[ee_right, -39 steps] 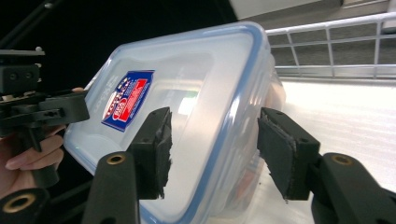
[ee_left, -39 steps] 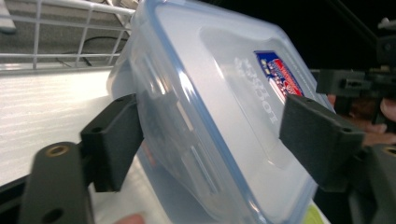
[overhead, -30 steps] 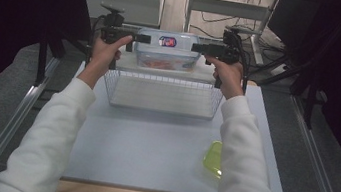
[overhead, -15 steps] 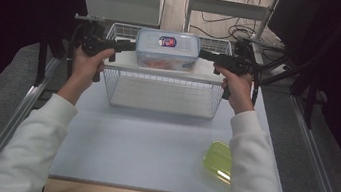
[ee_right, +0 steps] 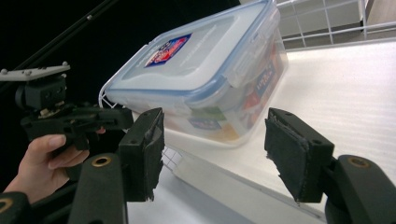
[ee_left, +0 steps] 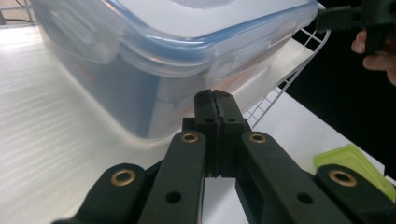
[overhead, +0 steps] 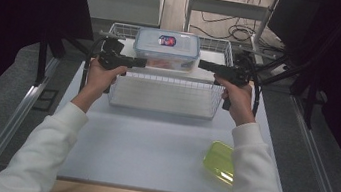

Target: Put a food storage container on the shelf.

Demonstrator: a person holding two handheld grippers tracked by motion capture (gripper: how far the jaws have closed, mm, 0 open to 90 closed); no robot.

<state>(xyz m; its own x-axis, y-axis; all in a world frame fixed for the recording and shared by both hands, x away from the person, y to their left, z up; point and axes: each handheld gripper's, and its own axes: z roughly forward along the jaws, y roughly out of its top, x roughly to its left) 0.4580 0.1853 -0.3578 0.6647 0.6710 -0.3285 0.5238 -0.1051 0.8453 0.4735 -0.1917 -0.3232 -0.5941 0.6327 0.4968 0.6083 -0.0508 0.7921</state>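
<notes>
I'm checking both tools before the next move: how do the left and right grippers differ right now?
The left gripper has its jaws pressed together, nothing between them; they have just been closing. The right gripper has its jaws wide apart, empty, having just been opening. The left gripper points at the lidded plastic box from its left end, the right gripper from its right end. Both are black, hand-held, and level beside the box in the wire basket.

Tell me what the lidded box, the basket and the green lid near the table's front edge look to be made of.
Lidded box: probably clear plastic; coloured contents show through its walls, blue-edged lid with snap flaps.
Basket: apparently white-coated metal wire, an open grid of thin rods.
Green lid: likely translucent plastic, glossy yellow-green.
</notes>
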